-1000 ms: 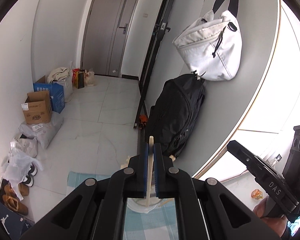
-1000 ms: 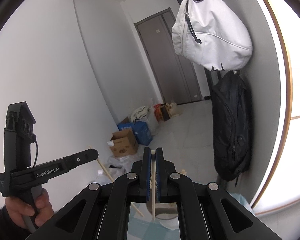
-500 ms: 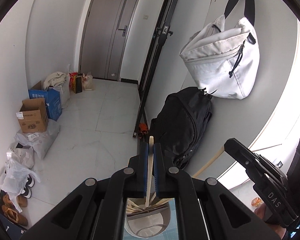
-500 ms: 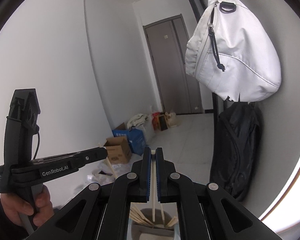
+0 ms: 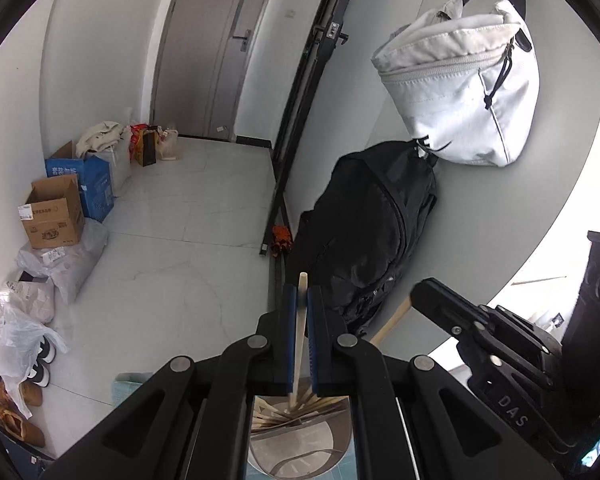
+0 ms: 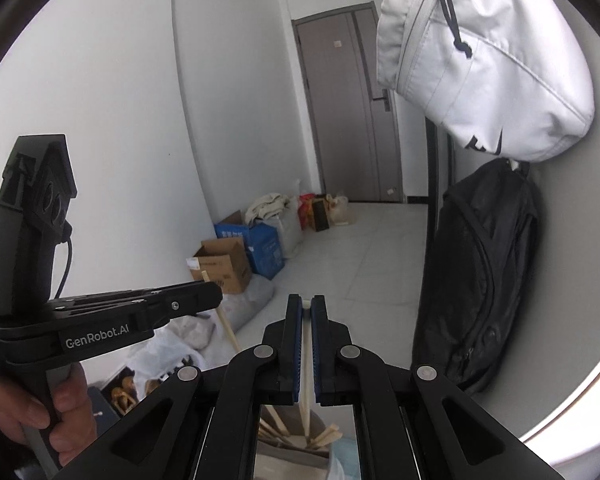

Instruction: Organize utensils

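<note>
My left gripper [image 5: 301, 297] is shut on a pale wooden chopstick [image 5: 300, 332] that stands nearly upright between its blue pads. Its lower end reaches into a round holder [image 5: 300, 446] holding several wooden chopsticks, right beneath the jaws. My right gripper [image 6: 306, 305] is shut on another chopstick [image 6: 306, 360], whose lower end goes down toward the same holder [image 6: 278, 454]. In the left wrist view the right gripper [image 5: 426, 294] shows at the right with its chopstick [image 5: 392, 318]. In the right wrist view the left gripper [image 6: 210, 296] shows at the left with its chopstick [image 6: 228, 330].
A white bag [image 5: 464, 88] hangs on the wall above a black backpack [image 5: 372, 240]. Cardboard and blue boxes [image 5: 54, 212], plastic bags and shoes line the left wall. A grey door [image 5: 204, 44] stands at the back. A hand [image 6: 32, 404] grips the left tool.
Both grippers have moved forward and slightly down, each still holding its chopstick. The holder with its chopsticks now shows larger and directly under both pairs of jaws.
</note>
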Available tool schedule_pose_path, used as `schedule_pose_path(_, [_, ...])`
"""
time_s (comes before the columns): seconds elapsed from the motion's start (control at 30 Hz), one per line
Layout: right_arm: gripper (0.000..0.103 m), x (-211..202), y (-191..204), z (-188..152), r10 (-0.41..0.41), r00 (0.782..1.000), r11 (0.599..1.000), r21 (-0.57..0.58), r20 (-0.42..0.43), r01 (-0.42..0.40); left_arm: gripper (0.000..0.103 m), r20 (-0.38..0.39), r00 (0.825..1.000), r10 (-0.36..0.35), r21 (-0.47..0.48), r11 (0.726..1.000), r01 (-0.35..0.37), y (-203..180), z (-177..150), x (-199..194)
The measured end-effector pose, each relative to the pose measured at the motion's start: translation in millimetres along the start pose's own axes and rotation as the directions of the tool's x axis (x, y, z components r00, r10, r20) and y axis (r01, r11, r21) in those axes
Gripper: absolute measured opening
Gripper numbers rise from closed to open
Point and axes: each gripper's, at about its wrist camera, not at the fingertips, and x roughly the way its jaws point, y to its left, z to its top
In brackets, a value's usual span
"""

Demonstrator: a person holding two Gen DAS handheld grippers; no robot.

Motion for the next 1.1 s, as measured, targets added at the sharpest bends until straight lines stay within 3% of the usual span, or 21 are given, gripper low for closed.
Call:
schedule_pose_path(0.27, [0.007,18.7,-10.3,-13.4,0.072,0.995,0.994,0.094,-0.075,-0.065,0.003,-0.130,0.988,-0.083,-0.033,0.996,0.080,8.8,-5.2,15.0])
schedule_pose_path(0.33, [0.007,19.0,-14.7,-16.8,0.096,0.992,0.988,0.128,-0.084,-0.085,0.010,-0.154,0.984,-0.091,-0.052,0.995,0.084,13.1,-4.4,15.9])
schedule_pose_path(0.37, [0.009,18.8,-17.0,-19.0,0.105,0.991,0.985,0.146,-0.088,-0.091,0.019,-0.155,0.983,-0.094,-0.057,0.995,0.086,15.1,-5.0,14.8])
schedule_pose_path(0.4, [0.015,18.7,-19.3,-21.0,0.116,0.989,0.981,0.167,-0.093,-0.100,0.025,-0.154,0.984,-0.090,-0.060,0.995,0.082,16.6,-5.4,13.5])
schedule_pose_path(0.47, [0.022,15.2,-23.1,-23.9,0.122,0.988,0.976,0.190,-0.091,-0.103,0.048,-0.136,0.987,-0.085,-0.079,0.994,0.075,21.4,-6.1,8.6])
schedule_pose_path(0.5, [0.026,12.2,-24.8,-25.5,0.122,0.989,0.974,0.200,-0.084,-0.103,0.050,-0.126,0.988,-0.084,-0.091,0.993,0.072,23.4,-6.4,5.6])
schedule_pose_path(0.63, [0.038,-0.5,-26.4,-29.2,0.113,0.992,0.968,0.230,-0.058,-0.097,0.051,-0.111,0.992,-0.059,-0.100,0.994,0.047,24.8,-6.8,-2.4])
schedule_pose_path(0.7, [0.052,-6.9,-26.3,-29.6,0.114,0.992,0.968,0.232,-0.048,-0.099,0.054,-0.113,0.993,-0.043,-0.099,0.995,0.032,23.3,-7.8,-5.9])
schedule_pose_path(0.8, [0.054,-17.8,-24.4,-29.1,0.114,0.993,0.969,0.224,-0.036,-0.103,0.057,-0.098,0.995,-0.019,-0.094,0.995,0.010,21.1,-8.9,-13.7])
schedule_pose_path(0.9, [0.065,-30.2,-20.8,-28.8,0.096,0.995,0.972,0.217,-0.016,-0.090,0.062,-0.074,0.997,0.008,-0.087,0.996,-0.014,20.0,-10.3,-23.2])
schedule_pose_path(1.1, [0.075,-51.6,-13.8,-30.1,0.076,0.997,0.974,0.213,0.014,-0.077,0.066,-0.012,0.999,0.053,-0.065,0.996,-0.054,11.3,-14.2,-48.0])
